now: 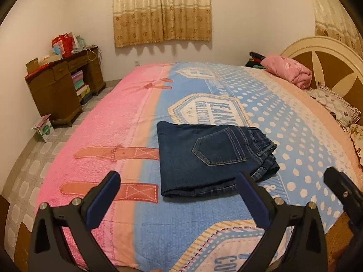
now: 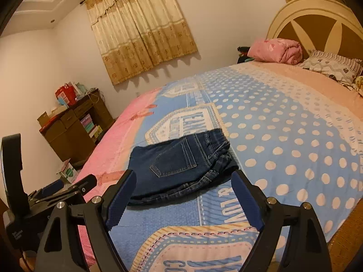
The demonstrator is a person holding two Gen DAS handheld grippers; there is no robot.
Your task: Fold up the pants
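Both grippers (image 1: 179,179) (image 2: 183,179) gape; folded pants (image 1: 213,158) on bed (image 1: 306,136).

Left hand-held gripper (image 1: 178,179), right hand-held gripper (image 2: 183,178), black frames, blue finger pads (image 1: 103,201), silver screws

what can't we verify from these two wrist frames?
- Layers inside the folded jeans: both views show only the top surface and edges.
- Items on the desk: too small in both views.
- Dark things behind the pink bundle: mostly hidden by it.
- Right gripper: cut off by the left view's edge.

Both grippers (image 1: 179,181) (image 2: 183,179) apparently open, empty.
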